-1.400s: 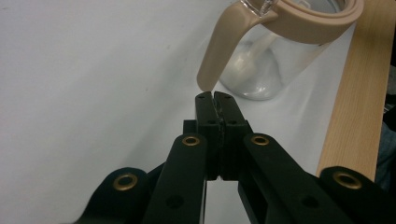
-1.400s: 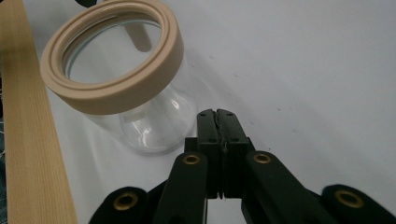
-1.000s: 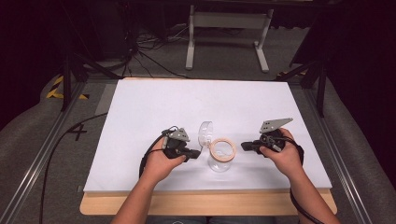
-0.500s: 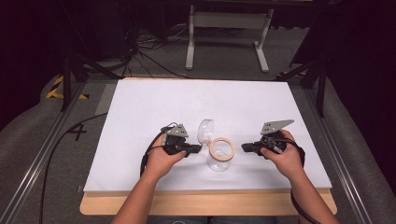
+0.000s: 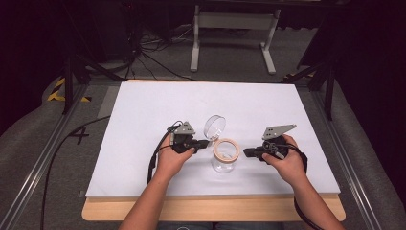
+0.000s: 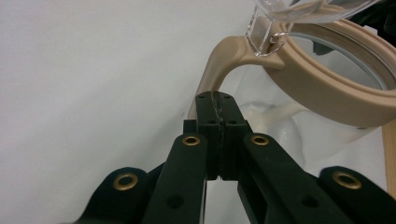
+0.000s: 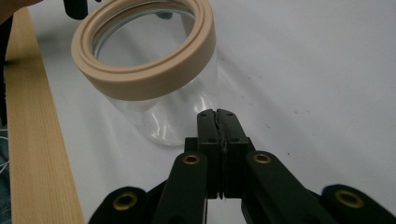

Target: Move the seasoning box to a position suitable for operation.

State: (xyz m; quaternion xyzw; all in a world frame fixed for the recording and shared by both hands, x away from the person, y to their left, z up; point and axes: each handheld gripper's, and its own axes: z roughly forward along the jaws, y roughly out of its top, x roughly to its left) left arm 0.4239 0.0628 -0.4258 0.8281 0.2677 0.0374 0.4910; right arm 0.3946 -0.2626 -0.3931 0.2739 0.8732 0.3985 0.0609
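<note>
Mid-table, on the white sheet (image 5: 143, 120): clear jar (image 5: 225, 160), beige ring rim, round clear lid (image 5: 215, 126) hinged up.
Your left gripper (image 5: 205, 143): jaws shut, empty, tips at the jar's beige clasp (image 6: 219, 65).
Your right gripper (image 5: 247, 153): jaws shut, empty, just beside the jar wall.
Left gripper view: lid hinge, clasp close up.
Right gripper view: wooden table edge (image 7: 32, 154).

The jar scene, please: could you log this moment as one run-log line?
jar: upright, lid open | left gripper: shut, at handle | right gripper: shut, empty, beside jar
</note>
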